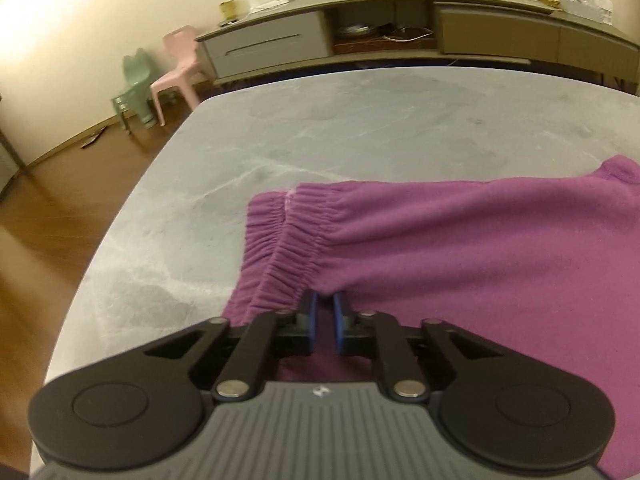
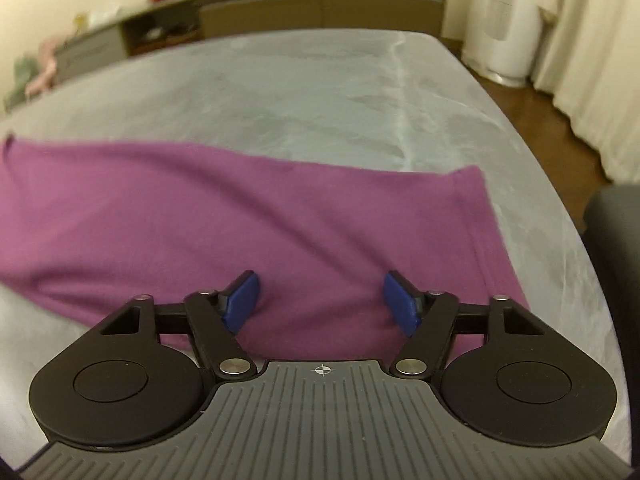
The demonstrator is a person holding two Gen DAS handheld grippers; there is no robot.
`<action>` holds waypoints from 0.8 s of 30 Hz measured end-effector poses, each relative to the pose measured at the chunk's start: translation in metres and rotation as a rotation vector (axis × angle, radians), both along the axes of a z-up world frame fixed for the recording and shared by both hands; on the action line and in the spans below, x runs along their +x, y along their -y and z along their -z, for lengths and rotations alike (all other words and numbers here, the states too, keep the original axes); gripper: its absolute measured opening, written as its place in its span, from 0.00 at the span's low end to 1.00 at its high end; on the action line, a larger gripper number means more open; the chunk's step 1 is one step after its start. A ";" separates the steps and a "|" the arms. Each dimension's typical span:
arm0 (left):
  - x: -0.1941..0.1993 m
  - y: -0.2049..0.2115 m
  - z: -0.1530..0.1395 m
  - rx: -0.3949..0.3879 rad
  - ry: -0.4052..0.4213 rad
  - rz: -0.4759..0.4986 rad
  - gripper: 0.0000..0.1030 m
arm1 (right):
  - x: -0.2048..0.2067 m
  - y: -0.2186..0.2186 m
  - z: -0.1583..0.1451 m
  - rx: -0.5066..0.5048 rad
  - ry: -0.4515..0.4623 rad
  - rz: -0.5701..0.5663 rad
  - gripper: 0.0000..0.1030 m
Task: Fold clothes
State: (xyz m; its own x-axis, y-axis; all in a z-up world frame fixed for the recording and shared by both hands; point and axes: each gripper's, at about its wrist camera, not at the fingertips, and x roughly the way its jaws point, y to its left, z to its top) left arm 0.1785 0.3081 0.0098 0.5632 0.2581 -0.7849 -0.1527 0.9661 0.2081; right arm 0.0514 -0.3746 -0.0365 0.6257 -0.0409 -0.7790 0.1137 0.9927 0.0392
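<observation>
Purple fleece trousers [image 1: 460, 248] lie flat across the grey marble table [image 1: 320, 120], with the elastic waistband [image 1: 296, 232] at the left end. My left gripper [image 1: 325, 308] is shut on the near edge of the trousers just beside the waistband, and a pinch of fabric sits between its blue pads. In the right wrist view the leg of the trousers [image 2: 200, 208] runs to a hem [image 2: 480, 216] at the right. My right gripper [image 2: 322, 292] hovers over the near edge of that leg, close to the hem. It is open and its blue pads stand wide apart with nothing pressed between them.
The table's left edge [image 1: 120, 232] and right edge [image 2: 560, 208] drop to a wooden floor. A long sideboard [image 1: 400, 28] stands behind, with a pink chair [image 1: 180, 64] and a green chair [image 1: 136, 84] to its left. A dark seat [image 2: 612, 240] and curtains [image 2: 580, 60] are at the right.
</observation>
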 end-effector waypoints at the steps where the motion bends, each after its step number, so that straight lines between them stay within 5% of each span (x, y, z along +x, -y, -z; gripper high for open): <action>1: -0.005 0.003 -0.006 -0.021 0.013 0.009 0.12 | 0.000 0.003 -0.004 -0.007 0.028 0.032 0.49; 5: -0.021 0.018 -0.027 -0.146 0.067 0.131 0.15 | 0.010 0.018 -0.005 -0.073 0.070 0.147 0.53; 9: -0.013 0.036 0.008 -0.042 -0.031 0.185 0.17 | 0.026 0.039 0.008 -0.100 0.056 0.216 0.49; 10: -0.012 0.036 0.013 -0.023 -0.023 0.179 0.30 | 0.029 0.042 0.008 -0.117 0.056 0.239 0.49; 11: -0.011 0.032 0.014 -0.026 -0.016 0.158 0.33 | 0.031 0.042 0.008 -0.141 0.054 0.256 0.49; 13: -0.010 0.018 0.009 -0.063 -0.014 0.072 0.15 | 0.032 0.034 0.006 -0.201 0.044 0.259 0.49; 19: -0.058 -0.026 -0.032 -0.207 0.188 -0.134 0.19 | 0.003 -0.035 -0.027 -0.147 0.191 -0.029 0.62; 24: -0.084 -0.056 -0.021 -0.296 0.183 -0.228 0.17 | 0.003 -0.081 -0.030 -0.084 0.199 -0.246 0.64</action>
